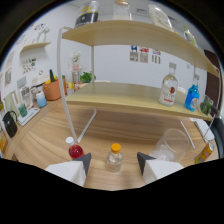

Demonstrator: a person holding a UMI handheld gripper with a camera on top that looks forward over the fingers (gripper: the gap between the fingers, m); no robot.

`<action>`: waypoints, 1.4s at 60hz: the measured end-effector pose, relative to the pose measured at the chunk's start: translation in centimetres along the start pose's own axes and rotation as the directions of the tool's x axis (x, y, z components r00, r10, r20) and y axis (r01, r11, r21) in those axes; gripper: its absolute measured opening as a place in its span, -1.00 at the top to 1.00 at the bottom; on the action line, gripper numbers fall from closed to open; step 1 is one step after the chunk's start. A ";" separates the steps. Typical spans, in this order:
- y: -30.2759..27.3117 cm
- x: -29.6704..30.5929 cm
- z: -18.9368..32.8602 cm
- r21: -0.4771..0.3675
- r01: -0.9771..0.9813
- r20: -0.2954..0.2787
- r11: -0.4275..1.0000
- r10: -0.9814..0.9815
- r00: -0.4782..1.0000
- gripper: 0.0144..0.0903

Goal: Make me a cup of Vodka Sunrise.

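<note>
Tongs [114, 161] stood wide apart, with a small clear bottle [114, 159] with an orange cap upright on the tabletop [45, 142] between them, untouched; a red flask [75, 150] stood beside the left finger.

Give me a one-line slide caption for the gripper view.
Open gripper with a small orange-capped bottle between its fingers on the wooden table, red-liquid bottle beside, clear cup ahead.

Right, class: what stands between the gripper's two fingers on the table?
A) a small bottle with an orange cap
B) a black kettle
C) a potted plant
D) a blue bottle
A: the small bottle with the orange cap stands on the table between the open fingers of the gripper, untouched, gaps either side.
</note>
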 end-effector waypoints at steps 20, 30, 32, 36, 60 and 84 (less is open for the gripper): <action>-1.7 3.4 -12.0 0.062 -0.027 -0.005 0.998 0.027 1.000 -0.89; -2.5 8.6 -15.2 0.073 -0.035 -0.080 0.997 0.041 0.996 -0.90; -3.5 9.8 -15.6 0.090 -0.040 -0.095 0.995 0.048 0.994 -0.90; -6.2 12.0 -16.3 0.131 -0.046 -0.115 0.990 0.061 0.991 -0.91; -25.3 19.5 -14.1 0.384 -0.020 -0.151 0.923 0.084 0.985 -0.88; -29.2 21.0 -7.2 0.331 -0.084 -0.128 0.940 0.132 0.983 0.13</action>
